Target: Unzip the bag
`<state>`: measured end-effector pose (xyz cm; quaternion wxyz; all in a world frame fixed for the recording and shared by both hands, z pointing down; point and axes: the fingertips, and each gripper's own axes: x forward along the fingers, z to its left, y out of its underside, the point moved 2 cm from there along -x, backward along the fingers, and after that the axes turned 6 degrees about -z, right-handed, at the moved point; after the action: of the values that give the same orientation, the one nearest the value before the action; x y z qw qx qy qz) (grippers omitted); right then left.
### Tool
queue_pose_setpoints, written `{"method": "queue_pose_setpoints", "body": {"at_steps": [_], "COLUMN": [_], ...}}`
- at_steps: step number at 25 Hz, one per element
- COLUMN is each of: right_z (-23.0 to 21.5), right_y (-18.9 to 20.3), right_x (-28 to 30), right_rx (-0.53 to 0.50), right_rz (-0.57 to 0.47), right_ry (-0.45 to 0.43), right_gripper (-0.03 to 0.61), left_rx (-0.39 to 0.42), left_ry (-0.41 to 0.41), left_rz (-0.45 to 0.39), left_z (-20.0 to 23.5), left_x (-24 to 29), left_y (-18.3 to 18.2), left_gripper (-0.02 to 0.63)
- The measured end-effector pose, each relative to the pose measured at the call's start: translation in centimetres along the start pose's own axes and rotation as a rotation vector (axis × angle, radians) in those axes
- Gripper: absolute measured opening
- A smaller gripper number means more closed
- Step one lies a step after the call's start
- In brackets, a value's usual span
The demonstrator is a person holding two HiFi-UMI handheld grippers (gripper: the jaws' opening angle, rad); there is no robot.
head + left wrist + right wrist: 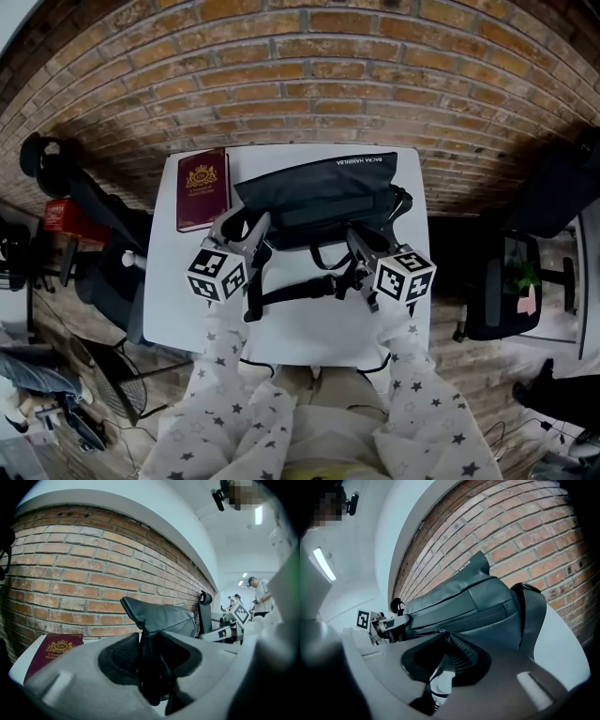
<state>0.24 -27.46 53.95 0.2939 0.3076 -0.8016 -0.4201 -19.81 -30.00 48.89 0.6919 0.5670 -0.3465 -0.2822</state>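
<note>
So the bag [319, 192] sits at the 12 o'clock end of the table [309, 337], right up against the brick wall [300, 84], with its strap [291, 292] trailing toward you. It looks like soft, floppy fabric, fairly light, so I'd guess it'll bunch and slide rather than hold firm against a zip. Your left gripper [246, 227] is clamped on a pinched-up fold of fabric at the bag's 9 o'clock end, which is a decent anchor. Your right gripper [361, 246] has its jaws nearly together on something thin at the zip line; it looks like the zip pull [440, 632], though it's too small to be sure. Room-wise, the book [202, 187] is at 10 o'clock just beside the bag, the table edge is close at 3 o'clock, and the bare table is mostly at 6 o'clock.
</note>
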Motion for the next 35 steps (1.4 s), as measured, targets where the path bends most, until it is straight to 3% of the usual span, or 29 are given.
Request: {"method": "queue_pose_setpoints", "body": {"at_steps": [15, 35], "right_z": [-1.1, -5.4], "right_y": [-0.8, -2.9], "right_x": [-0.9, -4.0], "right_rx": [-0.017, 0.004], "right_rz": [-0.017, -0.076], "right_ry": [0.032, 0.152], "right_gripper": [0.044, 0.044], "left_rx": [-0.004, -0.017], "left_ry": [-0.006, -0.02], "left_rz": [0.0, -0.005], "left_z": [0.0, 0.2], "left_x": [-0.1, -0.2], "left_y": [0.0, 0.1], "left_gripper": [0.137, 0.137]}}
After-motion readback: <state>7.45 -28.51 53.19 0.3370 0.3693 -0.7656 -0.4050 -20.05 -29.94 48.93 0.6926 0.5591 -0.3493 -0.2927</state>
